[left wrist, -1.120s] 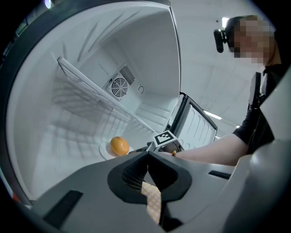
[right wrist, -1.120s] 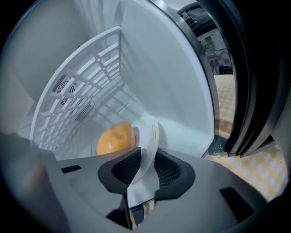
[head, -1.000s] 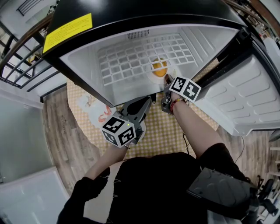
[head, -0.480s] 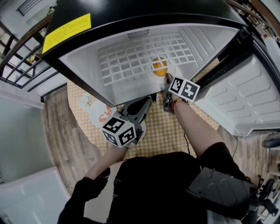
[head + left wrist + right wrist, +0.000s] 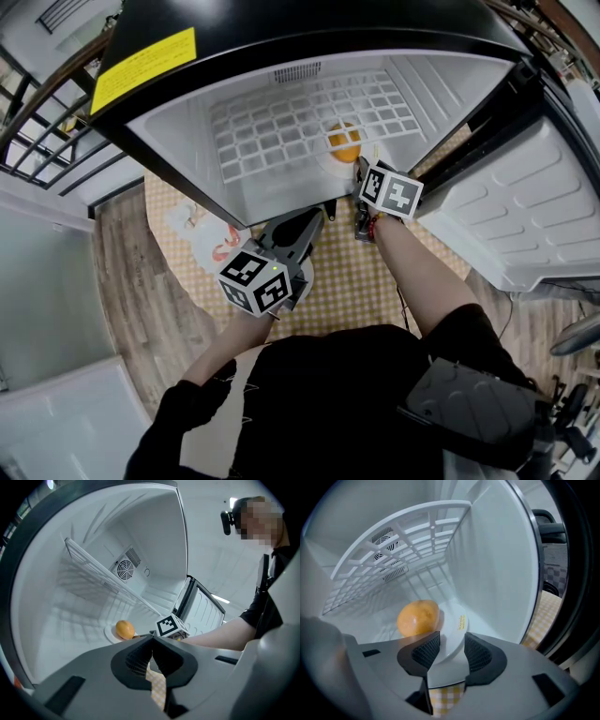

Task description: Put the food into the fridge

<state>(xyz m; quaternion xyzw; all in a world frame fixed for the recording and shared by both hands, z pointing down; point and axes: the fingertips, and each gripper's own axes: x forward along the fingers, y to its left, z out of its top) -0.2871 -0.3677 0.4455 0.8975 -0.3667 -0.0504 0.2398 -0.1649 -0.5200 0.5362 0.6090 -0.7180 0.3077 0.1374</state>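
Spread apart, the right claw (image 5: pixel 451 649) straddles the rim of the plate (image 5: pixel 452 620) without pinching it. Its jaws have just been opening, so I judge this to be the release. The plate sits on the fridge (image 5: pixel 187 141) floor under the rack (image 5: pixel 300 117), near the right wall, with the food (image 5: pixel 418 617), a round orange lump, resting on it. The left claw (image 5: pixel 152 641) waits at the fridge's front edge, jaws together on nothing. Placing looks done; next the right claw should back straight out without catching the rim, then the door (image 5: pixel 525 206) wants shutting. Against a second ago, the right claw's cube has rolled a little, while plate, food and left claw sit where they were
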